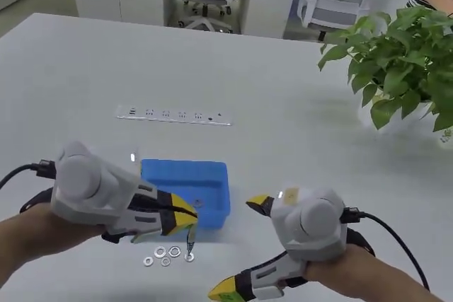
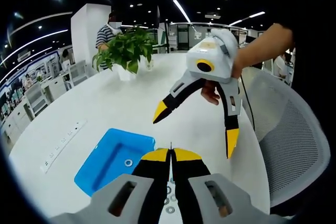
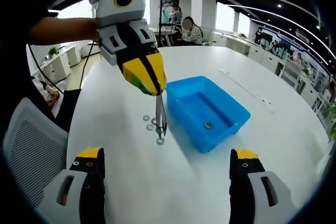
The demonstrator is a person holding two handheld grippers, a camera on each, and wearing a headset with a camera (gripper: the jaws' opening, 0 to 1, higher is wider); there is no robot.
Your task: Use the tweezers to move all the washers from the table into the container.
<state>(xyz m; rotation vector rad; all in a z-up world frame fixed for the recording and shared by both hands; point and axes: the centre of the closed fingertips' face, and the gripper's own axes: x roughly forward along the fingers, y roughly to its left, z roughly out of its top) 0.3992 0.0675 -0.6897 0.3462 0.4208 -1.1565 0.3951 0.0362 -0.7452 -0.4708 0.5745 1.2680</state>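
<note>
1. The step in hand looks like picking up a washer. The left gripper [image 1: 190,213] has its jaws closed tight on the tweezers [image 1: 190,240], which hang point-down from it.
2. The tweezer tips are down at a small cluster of washers [image 1: 167,254] on the table [image 1: 283,125], at or just above the rightmost one. I cannot tell whether the tips have it pinched.
3. The cluster lies toward the person's edge of the table, just beside the container [image 1: 185,175], outside the wall nearest the person. About five washers lie loose there.
4. One washer [image 3: 208,125] lies flat on the container floor. Judging by that, the task is in its early part, with most washers left to move.
5. The right gripper [image 1: 237,245] hovers right of the container with its jaws spread wide, holding nothing and well apart from the washers.
6. The next move calls for catching a single washer by its rim. It then needs lifting straight up without dragging its neighbours, carrying over the near wall, and releasing inside. The washers are thin and flat, so I expect a slip is likely unless the tips get under an edge.
</note>
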